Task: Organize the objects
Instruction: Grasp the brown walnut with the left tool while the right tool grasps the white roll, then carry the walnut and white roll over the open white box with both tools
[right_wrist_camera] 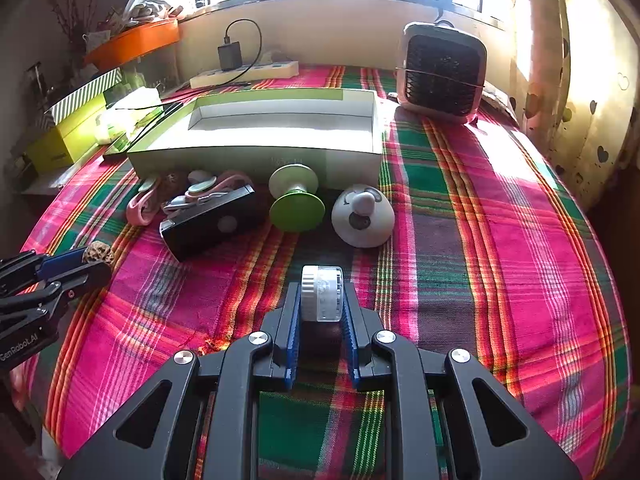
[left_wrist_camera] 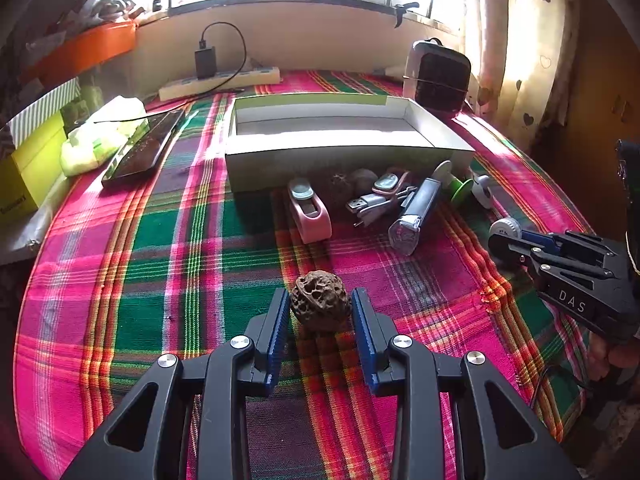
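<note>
My left gripper (left_wrist_camera: 320, 306) is shut on a brown wrinkled walnut (left_wrist_camera: 319, 301), low over the plaid cloth; it also shows in the right wrist view (right_wrist_camera: 97, 253). My right gripper (right_wrist_camera: 322, 298) is shut on a white ridged roll (right_wrist_camera: 322, 294), seen from the left wrist view (left_wrist_camera: 506, 229) too. An open white box (left_wrist_camera: 340, 148) stands behind. In front of it lie a pink clip (left_wrist_camera: 308, 210), a cable (left_wrist_camera: 370, 204), a black and silver device (left_wrist_camera: 414, 214), a green spool (right_wrist_camera: 296, 200) and a white round cap (right_wrist_camera: 362, 216).
A small fan heater (right_wrist_camera: 442, 72) stands at the back right, a power strip (right_wrist_camera: 244, 74) with charger at the back wall. A black phone (left_wrist_camera: 142, 148), tissue packs (left_wrist_camera: 100, 136) and yellow-green boxes (left_wrist_camera: 32, 168) sit at the left. A curtain (right_wrist_camera: 580, 80) hangs at the right.
</note>
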{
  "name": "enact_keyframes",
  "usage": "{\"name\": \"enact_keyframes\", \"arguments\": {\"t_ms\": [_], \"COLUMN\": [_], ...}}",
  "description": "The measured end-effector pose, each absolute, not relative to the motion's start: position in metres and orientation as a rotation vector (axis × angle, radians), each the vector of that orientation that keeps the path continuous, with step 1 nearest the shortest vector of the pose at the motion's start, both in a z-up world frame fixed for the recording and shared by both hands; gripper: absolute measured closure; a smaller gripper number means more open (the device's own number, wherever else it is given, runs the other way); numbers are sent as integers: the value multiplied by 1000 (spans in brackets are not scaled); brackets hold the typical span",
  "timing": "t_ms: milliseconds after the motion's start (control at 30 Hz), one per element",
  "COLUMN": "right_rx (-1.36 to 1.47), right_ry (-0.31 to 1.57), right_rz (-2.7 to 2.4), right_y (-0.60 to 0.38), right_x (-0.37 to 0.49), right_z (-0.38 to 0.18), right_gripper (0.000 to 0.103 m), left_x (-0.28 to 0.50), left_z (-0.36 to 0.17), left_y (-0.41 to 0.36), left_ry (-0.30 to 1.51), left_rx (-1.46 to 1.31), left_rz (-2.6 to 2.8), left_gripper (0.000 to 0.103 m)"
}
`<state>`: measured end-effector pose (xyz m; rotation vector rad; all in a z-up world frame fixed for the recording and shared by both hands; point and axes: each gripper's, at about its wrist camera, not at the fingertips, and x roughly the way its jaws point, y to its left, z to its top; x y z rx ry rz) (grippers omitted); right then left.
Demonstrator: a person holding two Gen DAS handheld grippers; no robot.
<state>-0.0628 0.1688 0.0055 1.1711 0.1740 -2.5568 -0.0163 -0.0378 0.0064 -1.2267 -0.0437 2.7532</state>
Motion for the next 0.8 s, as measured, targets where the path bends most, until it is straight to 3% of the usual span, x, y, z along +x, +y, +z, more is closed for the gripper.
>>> {"name": "enact_keyframes", "arguments": {"t_ms": [800], "right_rx": [1089], "right_ry": [136], "right_rz": [-2495], "right_y": [147], "right_x": [-73], "right_z": [26], "right_gripper": [83], "left_x": [-43], "left_z": [29], "left_y": [-28], "left_ry": [-52], "left_rx": [-1163], "left_rz": [2748], "left_gripper": [73]}}
